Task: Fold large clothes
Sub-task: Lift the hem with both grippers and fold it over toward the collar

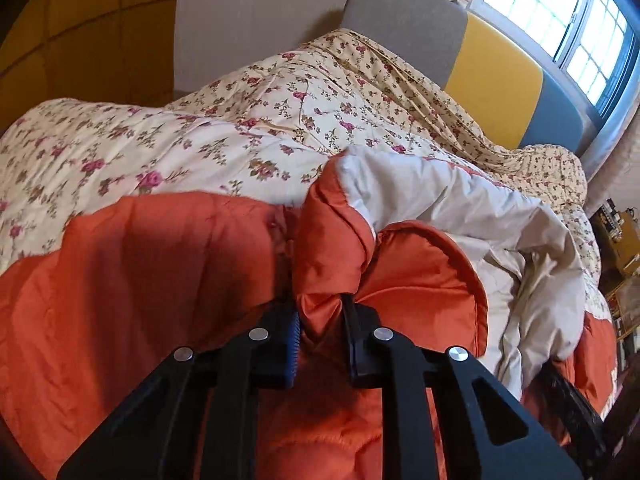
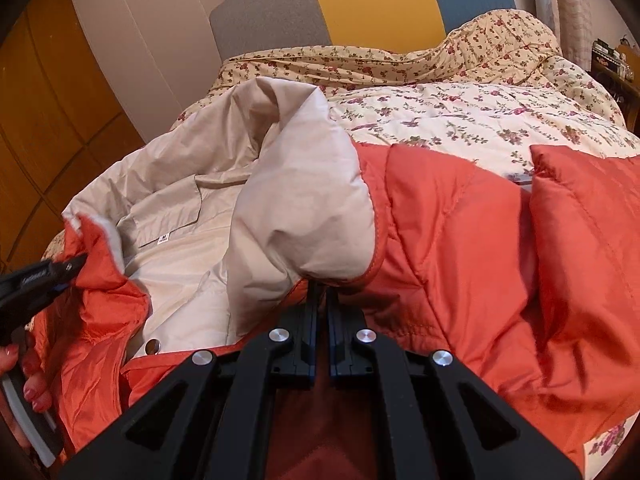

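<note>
Left wrist view: the left claw (image 1: pixel 320 322) is pinched narrow on a bunched fold of the orange padded jacket with pale beige lining (image 1: pixel 132 280), which lies on the bed over a cream floral quilt (image 1: pixel 160 140). The fabric looks soft, puffy and light, with a slick shell that could slide out of a shallow pinch; a hem or seam edge seems the surer place to hold. A grey, yellow and blue headboard (image 1: pixel 492 80) and a window (image 1: pixel 560 12) stand beyond, well clear.

Right wrist view: the right claw (image 2: pixel 322 308) is closed tight on the jacket's front edge where lining folds over shell. At far left the left claw grips the opposite orange edge, with a hand (image 2: pixel 28 372) on its handle. The lining lies exposed and crumpled between both grips. The quilt's own folds may catch the jacket when it is drawn across.
</note>
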The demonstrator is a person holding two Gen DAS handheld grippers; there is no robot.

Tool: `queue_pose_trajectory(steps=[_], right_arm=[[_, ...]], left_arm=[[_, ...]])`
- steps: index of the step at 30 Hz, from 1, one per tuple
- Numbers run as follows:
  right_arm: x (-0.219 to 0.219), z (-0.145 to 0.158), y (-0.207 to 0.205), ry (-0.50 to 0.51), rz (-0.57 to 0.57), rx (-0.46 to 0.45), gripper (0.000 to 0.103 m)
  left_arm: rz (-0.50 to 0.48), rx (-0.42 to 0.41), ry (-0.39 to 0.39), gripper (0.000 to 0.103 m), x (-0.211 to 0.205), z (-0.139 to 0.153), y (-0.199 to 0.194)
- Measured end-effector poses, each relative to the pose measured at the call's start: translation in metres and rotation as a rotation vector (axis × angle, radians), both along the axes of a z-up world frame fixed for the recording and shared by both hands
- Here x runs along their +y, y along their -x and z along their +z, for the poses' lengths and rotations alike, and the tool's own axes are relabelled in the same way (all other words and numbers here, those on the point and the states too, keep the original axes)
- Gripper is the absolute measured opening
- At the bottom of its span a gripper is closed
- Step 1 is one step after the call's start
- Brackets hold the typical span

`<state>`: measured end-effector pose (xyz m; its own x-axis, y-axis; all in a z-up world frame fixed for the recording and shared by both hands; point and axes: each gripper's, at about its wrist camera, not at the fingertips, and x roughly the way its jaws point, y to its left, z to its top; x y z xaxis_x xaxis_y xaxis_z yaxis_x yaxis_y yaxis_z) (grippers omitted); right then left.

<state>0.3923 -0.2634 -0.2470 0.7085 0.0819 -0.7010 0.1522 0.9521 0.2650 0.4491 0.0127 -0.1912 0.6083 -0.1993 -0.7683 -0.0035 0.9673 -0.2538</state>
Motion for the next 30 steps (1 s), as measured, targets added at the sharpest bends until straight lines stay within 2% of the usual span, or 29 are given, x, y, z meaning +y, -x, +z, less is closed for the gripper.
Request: queue_pose_trajectory(steps=[4,6,10,12,13,14,15,16,17,20,22,23,26,30], right_arm=[[-0.016,-0.001,0.006,-0.031,-0.049,0.021,0.000],[-0.030,-0.003,0.009,-0.090,-0.081,0.027,0.000],[-0.039,-0.001,0.014,-0.135,-0.080,0.032,0.000],[-0.044,0.000,0.021,-0.186,-0.058,0.030,0.004],[-0.045,0.002,0.024,-0.195,-0.057,0.024,0.010],[-0.049,0.008,0.030,-0.202,-0.060,0.001,0.023],[-0.052,0.016,0.034,-0.215,-0.059,-0.036,0.031],[-0.054,0.021,0.035,-0.221,-0.061,-0.059,0.051],[-0.058,0.031,0.034,-0.222,-0.067,-0.094,0.061],[-0.064,0.052,0.017,-0.234,-0.068,-0.134,0.061],[-0.068,0.061,-0.001,-0.271,-0.067,-0.150,0.062],[-0.068,0.063,-0.011,-0.281,-0.047,-0.147,0.065],[-0.055,0.061,-0.042,-0.272,0.028,-0.093,0.066],[-0.041,0.052,-0.052,-0.289,0.035,-0.060,0.061]], left_arm=[[-0.019,-0.002,0.037,0.014,0.020,-0.001,0.026],[-0.008,0.006,0.074,0.012,0.034,-0.005,0.040],[-0.004,0.010,0.119,0.012,0.051,-0.011,0.057],[0.020,0.024,0.170,0.012,0.064,-0.017,0.065],[0.021,0.035,0.202,0.012,0.070,-0.021,0.067],[0.020,0.036,0.213,0.012,0.073,-0.023,0.069],[0.011,0.035,0.211,0.012,0.074,-0.025,0.070],[0.004,0.034,0.207,0.012,0.073,-0.024,0.071],[0.002,0.034,0.206,0.012,0.073,-0.025,0.070],[0.029,0.028,0.229,0.012,0.080,-0.018,0.073],[0.075,0.022,0.203,0.012,0.088,-0.015,0.078],[0.082,0.025,0.196,0.012,0.091,-0.016,0.079],[0.086,0.029,0.214,0.012,0.099,-0.018,0.081],[0.136,-0.046,0.200,0.015,0.095,0.007,0.079]])
